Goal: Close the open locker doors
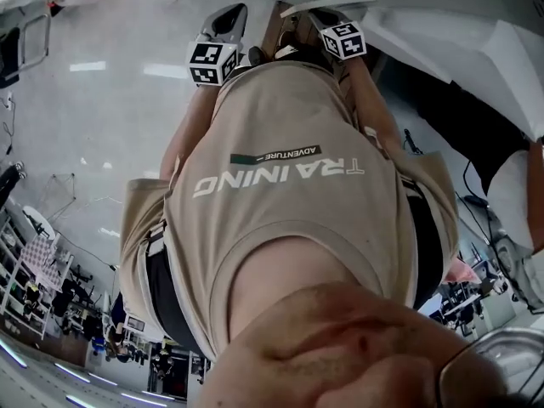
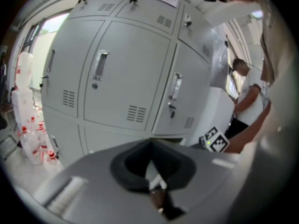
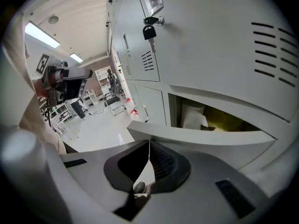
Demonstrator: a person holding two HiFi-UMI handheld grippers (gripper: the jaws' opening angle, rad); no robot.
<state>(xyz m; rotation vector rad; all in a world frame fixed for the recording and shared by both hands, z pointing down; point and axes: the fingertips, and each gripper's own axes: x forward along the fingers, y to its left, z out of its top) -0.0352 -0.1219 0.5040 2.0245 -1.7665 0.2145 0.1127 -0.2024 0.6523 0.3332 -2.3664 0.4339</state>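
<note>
Grey lockers (image 2: pixel 126 69) fill the left gripper view, and the doors there, with their vertical handles (image 2: pixel 99 65), lie flush. In the right gripper view a lower locker door (image 3: pixel 201 136) stands ajar just beyond my right gripper (image 3: pixel 149 146); white and yellow contents (image 3: pixel 210 119) show through the gap. Above it a black key (image 3: pixel 148 32) hangs in a closed door's lock. Both grippers hold nothing, jaws meeting in a thin line. My left gripper (image 2: pixel 150 146) is a little way from the lockers. The head view shows the left gripper (image 1: pixel 223 32) and right gripper (image 1: pixel 336 28) raised beyond the person's torso.
Bottles with red caps (image 2: pixel 32 134) stand on the floor left of the lockers. Another person in a white shirt (image 2: pixel 246 94) stands to the right. A chair (image 3: pixel 112 101) and shelves (image 3: pixel 60 111) sit further down the room's glossy floor (image 1: pixel 93 126).
</note>
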